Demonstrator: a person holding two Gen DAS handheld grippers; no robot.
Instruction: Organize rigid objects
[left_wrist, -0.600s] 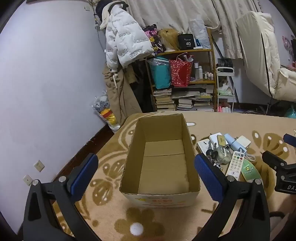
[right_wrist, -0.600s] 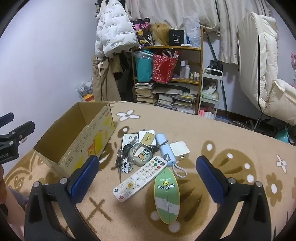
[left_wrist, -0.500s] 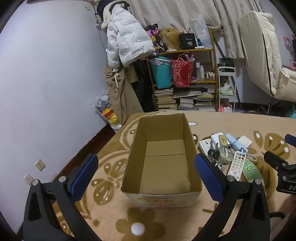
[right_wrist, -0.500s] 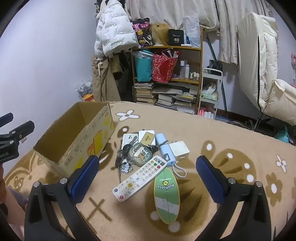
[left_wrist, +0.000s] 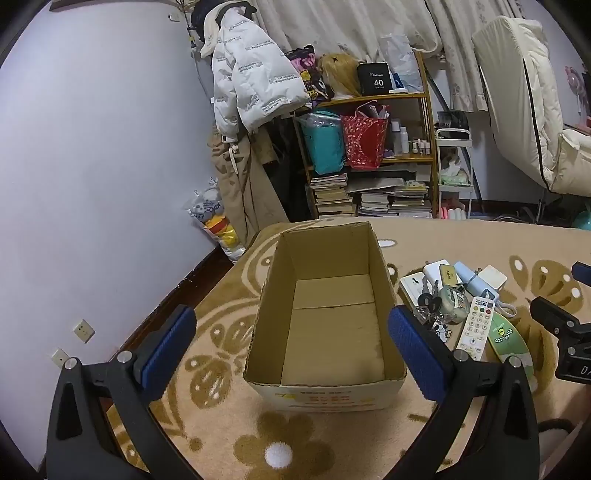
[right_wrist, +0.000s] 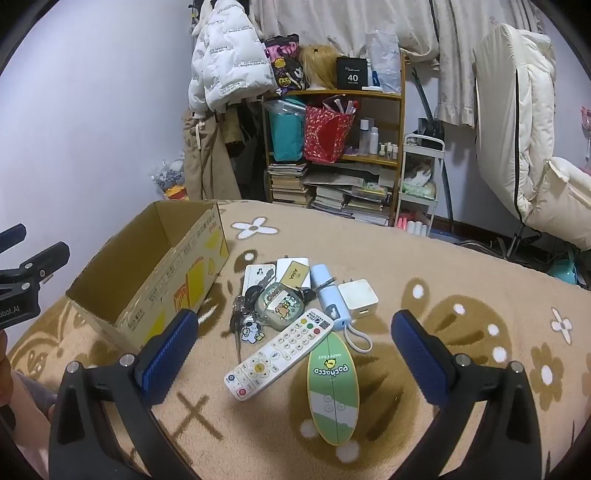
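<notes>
Left wrist view: the left gripper (left_wrist: 291, 345) hovers with fingers spread wide over the empty cardboard box (left_wrist: 325, 397) on the flowered carpet (right_wrist: 461, 266). Just beside the box lies a cluster — remote control (right_wrist: 279, 354), keys (right_wrist: 240, 317), green oval case (right_wrist: 334, 387) — under the right gripper (right_wrist: 293, 350), fingers likewise apart, holding nothing.

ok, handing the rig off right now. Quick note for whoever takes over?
Left gripper: open, empty, hovering at the near end of the cardboard box.
Right gripper: open, empty, hovering over the pile, just above the remote.
Box: upright on the patterned blanket, nothing inside.
Pile beside the box: remote, green oval case, keys, round pouch, blue cylinder, white charger, white cards.
Done: nothing packed yet.
Left: move every item into the box; the remote is probably the easiest first pick.
</notes>
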